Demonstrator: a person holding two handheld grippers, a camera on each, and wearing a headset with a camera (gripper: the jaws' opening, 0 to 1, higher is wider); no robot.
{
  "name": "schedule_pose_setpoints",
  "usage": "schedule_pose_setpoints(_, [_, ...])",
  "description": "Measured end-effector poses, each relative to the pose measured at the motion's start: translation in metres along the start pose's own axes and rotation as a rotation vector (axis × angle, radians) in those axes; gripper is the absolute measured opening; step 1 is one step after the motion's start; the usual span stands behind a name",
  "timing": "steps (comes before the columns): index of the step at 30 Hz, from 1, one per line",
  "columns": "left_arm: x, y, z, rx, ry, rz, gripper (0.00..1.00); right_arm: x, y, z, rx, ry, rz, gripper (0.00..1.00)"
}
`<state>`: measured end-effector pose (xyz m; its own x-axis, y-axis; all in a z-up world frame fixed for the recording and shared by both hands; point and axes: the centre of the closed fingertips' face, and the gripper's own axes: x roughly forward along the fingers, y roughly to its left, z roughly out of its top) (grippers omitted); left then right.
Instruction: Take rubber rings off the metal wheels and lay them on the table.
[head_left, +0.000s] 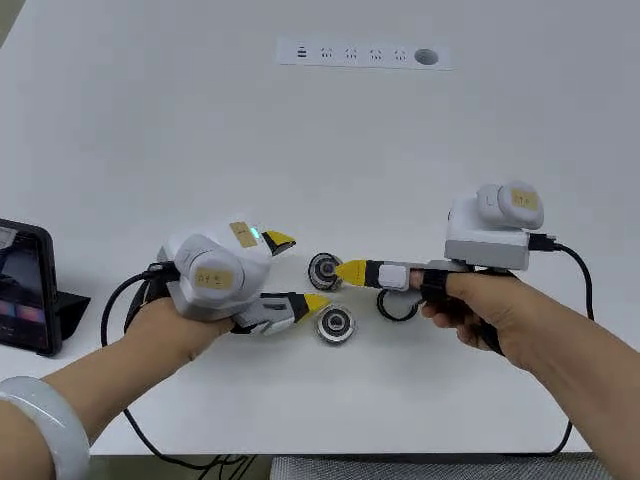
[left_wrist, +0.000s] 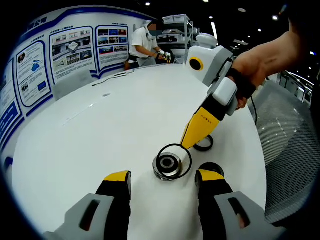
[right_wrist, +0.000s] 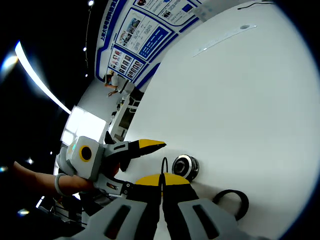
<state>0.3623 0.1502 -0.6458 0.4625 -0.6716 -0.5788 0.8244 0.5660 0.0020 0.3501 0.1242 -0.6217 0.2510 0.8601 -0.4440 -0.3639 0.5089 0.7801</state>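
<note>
Smooth white desk (head_left: 200, 130). The landmark is a small round metal wheel (head_left: 325, 270) with a dark hub and shiny rim, lying flat. The left claw (head_left: 297, 270), yellow-tipped, stands apart, one tip on either side of that wheel, touching nothing. The right claw (head_left: 350, 272) is pressed together on a thin black rubber ring (left_wrist: 174, 145), which hangs as a slack loop around the wheel. A second metal wheel (head_left: 335, 324) lies just nearer the person than the landmark, beside the left claw's near tip. A loose thick black rubber ring (head_left: 397, 319) lies flat right of the wheel, partly under the right claw. Far beyond the wheel sits a white power strip (head_left: 362, 53); well left, a dark tablet (head_left: 25, 285) on a stand
</note>
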Motion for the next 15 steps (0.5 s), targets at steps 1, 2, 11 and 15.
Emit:
schedule_pose_setpoints(1, [-0.001, 0.001, 0.000, -0.003, -0.002, 0.000, 0.56, -0.001, 0.000, 0.000, 0.005, -0.006, 0.003, 0.02])
schedule_pose_setpoints(2, [-0.001, 0.001, 0.000, -0.005, -0.005, 0.000, 0.57, -0.002, 0.000, 0.000, 0.009, -0.008, 0.004, 0.02])
schedule_pose_setpoints(11, [-0.008, 0.000, -0.002, -0.027, -0.022, -0.002, 0.61, -0.017, -0.001, -0.004, 0.044, -0.042, 0.004, 0.02])
schedule_pose_setpoints(15, [-0.010, -0.001, -0.003, -0.041, -0.029, -0.005, 0.64, -0.025, -0.004, -0.008, 0.059, -0.058, -0.003, 0.02])
